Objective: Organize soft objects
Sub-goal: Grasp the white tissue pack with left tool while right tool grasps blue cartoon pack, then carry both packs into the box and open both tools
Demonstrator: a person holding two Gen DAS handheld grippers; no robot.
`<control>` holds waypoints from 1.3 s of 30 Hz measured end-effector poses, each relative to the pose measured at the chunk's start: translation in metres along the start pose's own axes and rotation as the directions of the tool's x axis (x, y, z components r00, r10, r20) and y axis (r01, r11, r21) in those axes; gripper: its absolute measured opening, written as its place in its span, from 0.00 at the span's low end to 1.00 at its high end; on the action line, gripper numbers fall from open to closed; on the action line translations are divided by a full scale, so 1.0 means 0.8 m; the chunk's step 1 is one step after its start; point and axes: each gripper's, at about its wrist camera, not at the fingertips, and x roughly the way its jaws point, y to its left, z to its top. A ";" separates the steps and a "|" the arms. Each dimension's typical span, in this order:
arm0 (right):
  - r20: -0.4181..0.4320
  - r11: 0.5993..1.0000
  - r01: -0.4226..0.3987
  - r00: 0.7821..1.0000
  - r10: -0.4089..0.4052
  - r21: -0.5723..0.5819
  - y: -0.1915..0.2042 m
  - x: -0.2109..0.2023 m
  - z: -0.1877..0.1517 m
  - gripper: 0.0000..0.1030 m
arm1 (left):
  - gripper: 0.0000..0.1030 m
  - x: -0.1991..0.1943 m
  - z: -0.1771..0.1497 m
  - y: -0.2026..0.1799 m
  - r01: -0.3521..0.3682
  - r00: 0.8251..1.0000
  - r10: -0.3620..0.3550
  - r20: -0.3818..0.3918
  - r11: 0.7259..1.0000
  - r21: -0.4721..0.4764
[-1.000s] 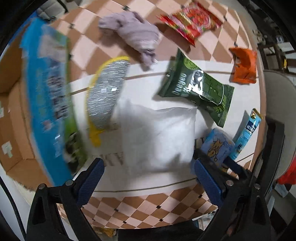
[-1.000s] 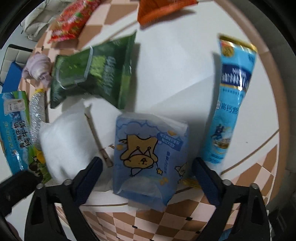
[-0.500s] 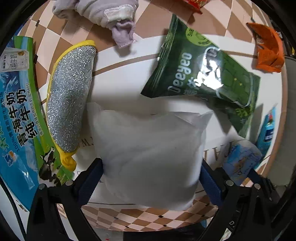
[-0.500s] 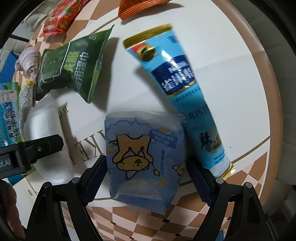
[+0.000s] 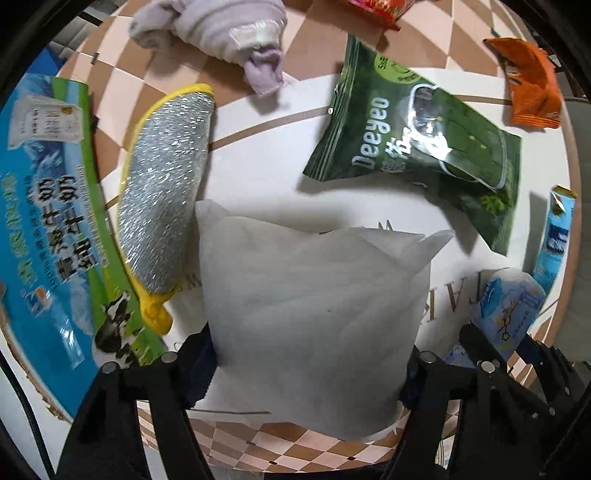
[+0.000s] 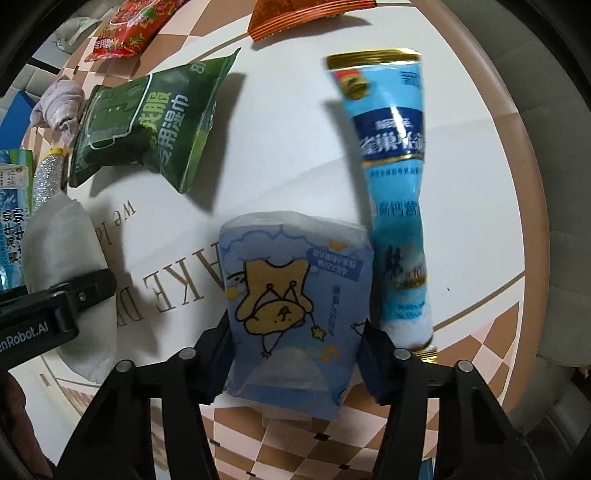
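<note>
My left gripper (image 5: 306, 363) is shut on a white soft pillow pack (image 5: 314, 295), its fingers pressing both sides of the near end. My right gripper (image 6: 295, 354) is shut on a blue tissue pack with a bear drawing (image 6: 295, 295). The same tissue pack shows at the right in the left wrist view (image 5: 506, 314), and the pillow pack with the left gripper on it shows at the left in the right wrist view (image 6: 70, 273).
On the round table (image 6: 476, 155) lie a green wipes pack (image 5: 410, 136), a silver-and-yellow sponge (image 5: 166, 177), a lilac cloth (image 5: 229, 22), an orange packet (image 5: 532, 81), a red packet (image 6: 129, 26), a blue tube pack (image 6: 395, 192) and a blue-green milk carton (image 5: 44, 221).
Both grippers closed in on their packs: the left jaws now press the white pillow pack, the right jaws press the blue tissue pack. The blue tube pack swung to lie beside the tissue pack.
</note>
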 end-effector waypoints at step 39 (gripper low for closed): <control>0.060 0.866 -0.139 0.980 0.191 -0.480 0.520 -0.112 0.092 0.52 | 0.70 -0.137 0.082 0.476 0.151 0.984 -0.115 0.139 0.945 -0.291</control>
